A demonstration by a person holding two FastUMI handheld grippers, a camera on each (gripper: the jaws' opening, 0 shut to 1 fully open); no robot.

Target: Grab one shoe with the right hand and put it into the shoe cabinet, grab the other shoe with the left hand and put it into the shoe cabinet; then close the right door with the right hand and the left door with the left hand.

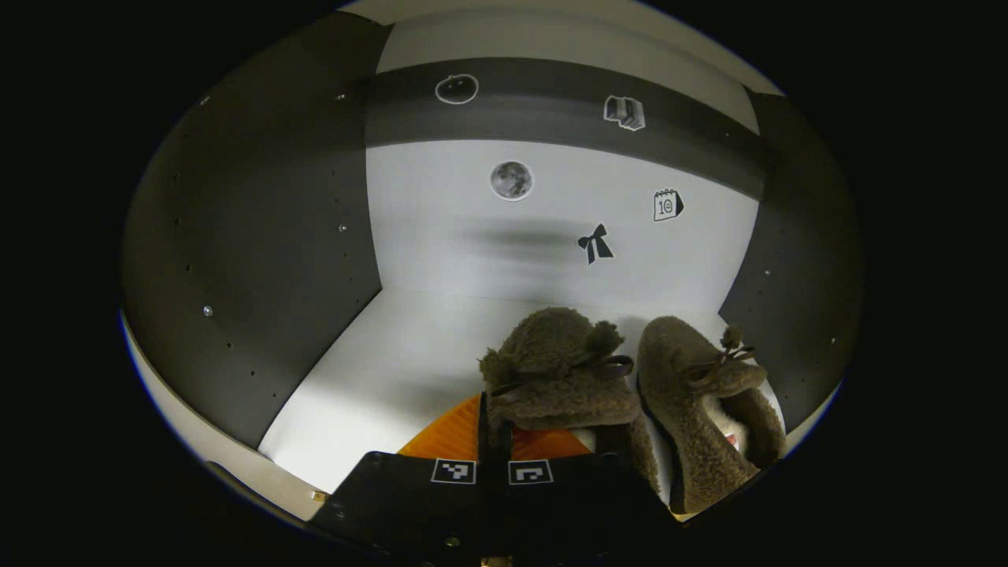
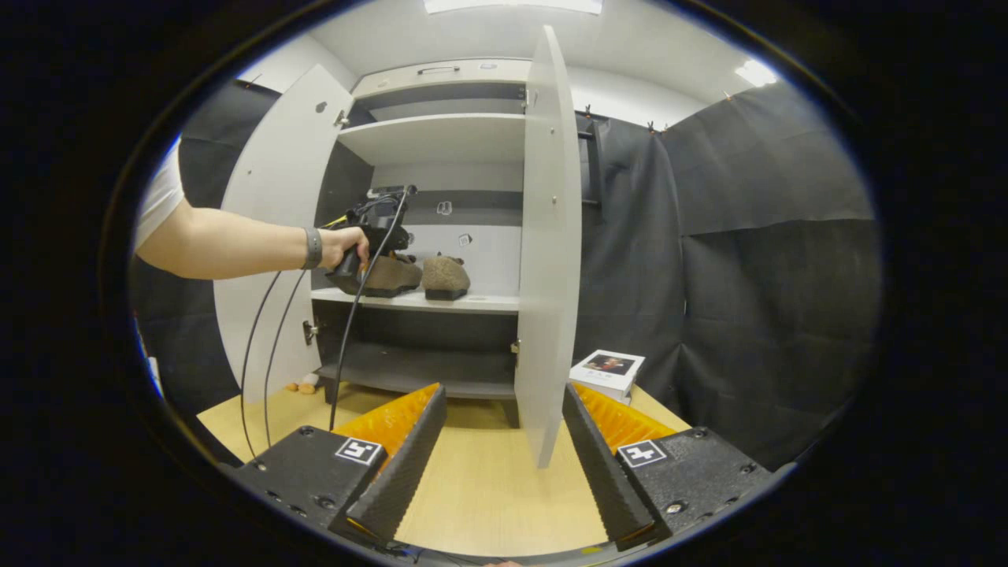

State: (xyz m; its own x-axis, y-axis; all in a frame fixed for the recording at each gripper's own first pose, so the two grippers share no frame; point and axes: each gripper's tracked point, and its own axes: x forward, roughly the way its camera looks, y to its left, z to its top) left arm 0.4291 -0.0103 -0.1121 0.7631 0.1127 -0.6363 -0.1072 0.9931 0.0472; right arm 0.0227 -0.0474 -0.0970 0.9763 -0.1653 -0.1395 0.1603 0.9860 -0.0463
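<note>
White-panelled shoe cabinet (image 2: 441,142), dark inside, standing on a pale wood floor (image 2: 488,480) with both doors swung wide: left door (image 2: 272,236), right door (image 2: 551,244). Middle shelf (image 2: 480,302) holds the two brown fleece shoes side by side; upper and bottom shelves look bare. Right-hand shoe (image 1: 705,402) rests free on the shelf. Left-hand shoe (image 1: 563,378) is clamped at the heel end in the left gripper (image 1: 492,441), fingers drawn nearly together on it; whether its sole is fully down on the shelf is hard to tell from either view. Step in hand, by judgement: setting the second shoe. It would go best lowered flat, parallel to its partner without nudging it, then released and the gripper drawn straight back clear of the door edges. Right gripper (image 2: 504,441) hangs well back from the cabinet, fingers spread wide, holding nothing, facing the right door's edge. Small book (image 2: 608,372) lies on the floor beyond that door.
</note>
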